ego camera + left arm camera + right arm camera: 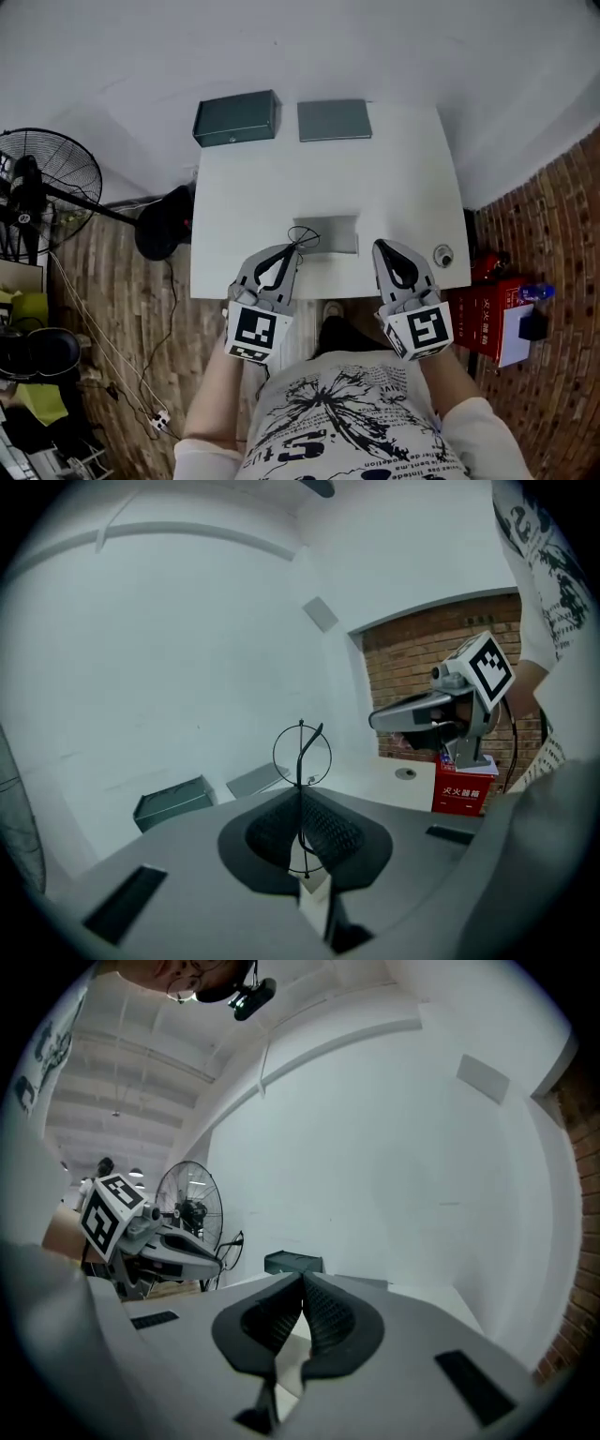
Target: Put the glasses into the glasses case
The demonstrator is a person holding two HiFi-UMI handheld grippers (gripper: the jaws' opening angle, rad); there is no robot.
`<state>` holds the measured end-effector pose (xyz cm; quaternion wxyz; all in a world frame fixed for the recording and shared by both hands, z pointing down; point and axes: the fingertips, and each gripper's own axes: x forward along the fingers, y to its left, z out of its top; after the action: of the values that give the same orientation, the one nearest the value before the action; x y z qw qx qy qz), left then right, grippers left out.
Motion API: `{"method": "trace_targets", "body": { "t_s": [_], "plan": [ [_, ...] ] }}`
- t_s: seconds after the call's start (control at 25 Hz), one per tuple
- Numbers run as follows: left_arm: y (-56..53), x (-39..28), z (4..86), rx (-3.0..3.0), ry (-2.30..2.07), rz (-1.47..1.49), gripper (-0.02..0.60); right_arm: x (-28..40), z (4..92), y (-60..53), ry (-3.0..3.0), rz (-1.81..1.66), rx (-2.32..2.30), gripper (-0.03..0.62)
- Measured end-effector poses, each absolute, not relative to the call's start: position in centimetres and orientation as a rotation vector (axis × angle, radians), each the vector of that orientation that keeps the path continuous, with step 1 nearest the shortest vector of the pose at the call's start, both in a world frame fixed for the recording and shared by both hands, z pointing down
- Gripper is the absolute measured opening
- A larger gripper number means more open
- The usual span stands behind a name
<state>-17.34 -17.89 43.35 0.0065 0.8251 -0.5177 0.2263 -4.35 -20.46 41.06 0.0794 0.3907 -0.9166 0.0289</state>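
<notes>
The left gripper's (292, 251) jaws are clenched on thin wire glasses (301, 761) above the worktop's (403, 187) front edge, the frame partly hidden between them. The right gripper's (381, 247) jaws are pressed together, empty. A grey case (330, 234) lies just beyond; I cannot tell whether it is open.

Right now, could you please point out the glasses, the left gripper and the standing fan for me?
glasses (301, 755), left gripper view, middle of the round lens ring.
left gripper (293, 250), head view, midway between its fingertips.
standing fan (58, 174), head view, its wire guard.
</notes>
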Motion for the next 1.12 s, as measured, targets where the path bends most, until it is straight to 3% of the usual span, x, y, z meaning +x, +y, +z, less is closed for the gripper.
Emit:
{"method": "trace_targets", "body": {
  "t_s": [0.56,1.12],
  "plan": [
    [-26.2,-13.1,56.0,2.667,-0.975,1.354,0.015,-2.3,46.7,-28.5,-2.641,0.246,1.241,0.015],
    [-26.2,-12.3,62.6,2.551,-0.517,1.698,0.015,-1.2,48.1,-29.3,-2.58,0.311,1.334,0.015]
  ]
}}
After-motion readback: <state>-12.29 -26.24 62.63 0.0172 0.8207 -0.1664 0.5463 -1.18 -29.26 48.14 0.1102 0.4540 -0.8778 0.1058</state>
